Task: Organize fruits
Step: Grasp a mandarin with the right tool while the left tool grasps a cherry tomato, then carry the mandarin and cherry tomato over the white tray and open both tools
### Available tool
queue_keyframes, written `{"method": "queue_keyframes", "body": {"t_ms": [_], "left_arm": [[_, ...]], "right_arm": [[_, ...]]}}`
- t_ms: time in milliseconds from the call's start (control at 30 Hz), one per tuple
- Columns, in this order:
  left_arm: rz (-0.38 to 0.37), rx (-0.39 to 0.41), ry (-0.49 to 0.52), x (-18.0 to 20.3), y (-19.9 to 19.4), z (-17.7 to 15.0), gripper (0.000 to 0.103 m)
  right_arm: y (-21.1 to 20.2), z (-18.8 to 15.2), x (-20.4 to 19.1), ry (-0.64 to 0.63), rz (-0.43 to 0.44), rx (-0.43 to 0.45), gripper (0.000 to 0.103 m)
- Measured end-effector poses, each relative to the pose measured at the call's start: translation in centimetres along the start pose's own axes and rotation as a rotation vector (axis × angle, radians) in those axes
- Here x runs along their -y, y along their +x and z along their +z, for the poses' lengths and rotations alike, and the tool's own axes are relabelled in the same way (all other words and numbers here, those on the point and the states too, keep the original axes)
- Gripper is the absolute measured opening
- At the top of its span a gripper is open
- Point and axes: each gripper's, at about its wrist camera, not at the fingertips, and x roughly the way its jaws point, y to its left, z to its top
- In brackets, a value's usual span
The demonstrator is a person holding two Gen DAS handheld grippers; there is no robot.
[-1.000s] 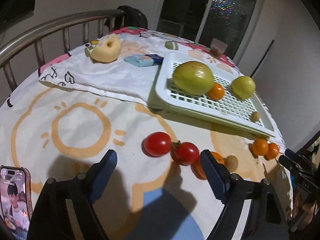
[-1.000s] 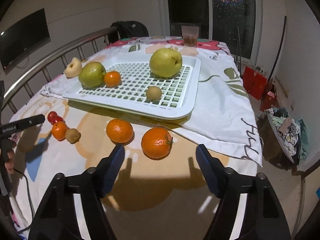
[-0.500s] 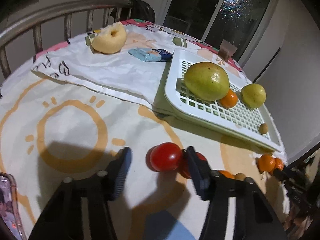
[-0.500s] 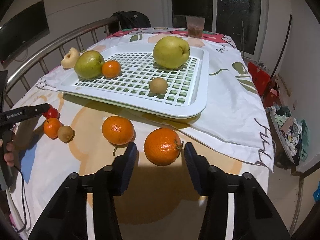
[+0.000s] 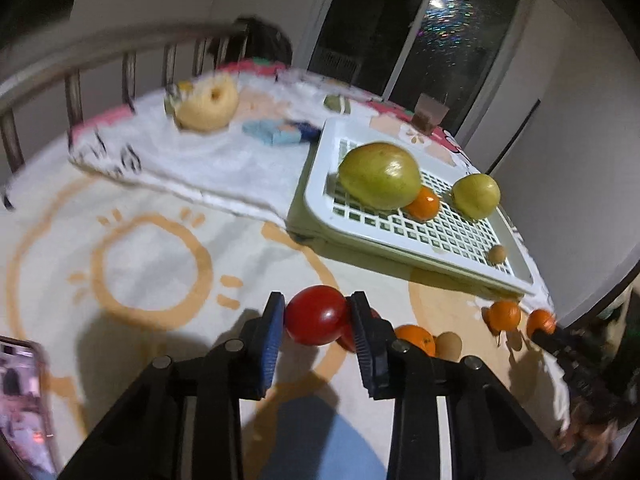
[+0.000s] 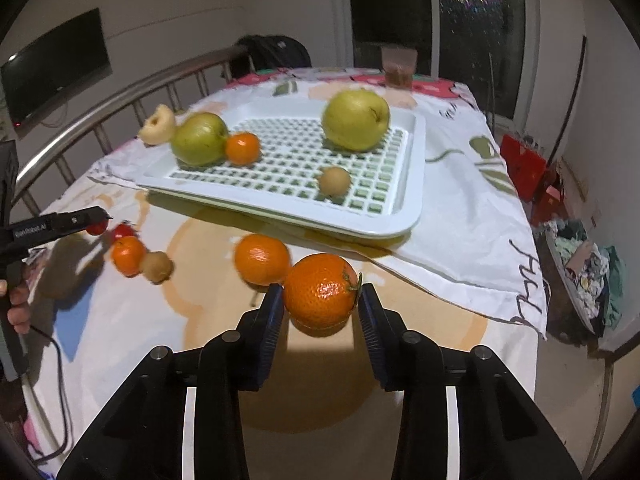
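My left gripper [image 5: 316, 320] is shut on a red tomato [image 5: 315, 315] just above the tablecloth. A second tomato is mostly hidden behind its right finger. My right gripper [image 6: 320, 300] is shut on a large orange [image 6: 320, 290] at the table's near side. A white slotted tray [image 6: 412, 184] holds a green pear [image 6: 199, 138], a small orange [image 6: 242, 148], a yellow-green apple [image 6: 356, 119] and a small brown fruit [image 6: 334, 180]. Another orange [image 6: 261, 259], a small orange [image 6: 127, 255] and a brown fruit [image 6: 157, 266] lie loose on the cloth.
A cut apple piece [image 5: 206, 103] and a blue packet [image 5: 280, 133] lie on the white cloth behind the tray. A phone [image 5: 22, 404] lies at the left near edge. A metal rail [image 6: 120, 96] runs along the table's left side. A cup [image 6: 398, 66] stands at the far end.
Both grippers moved forward and closed: the left onto the red tomato, the right onto the large orange. The left view is blurred from motion.
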Motion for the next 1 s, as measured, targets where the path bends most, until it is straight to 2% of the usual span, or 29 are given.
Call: {"method": "queue_keyframes", "body": {"t_ms": [233, 567, 1000], "left_arm": [[-0.023, 0.046, 0.066, 1.8, -2.6, -1.1, 0.036], [-0.118, 0.072, 0.151, 6.2, -4.6, -2.7, 0.036], [-0.191, 0.117, 0.189, 9.5, -6.0, -1.7, 0.036]], "right_arm": [[-2.0, -0.1, -2.1, -0.039, 0.053, 0.042, 0.037], [-4.9, -0.4, -3.9, -0.061, 0.098, 0.086, 0.037], [-7.4, 1.3, -4.9, -0.052, 0.155, 0.157, 0.037]]}}
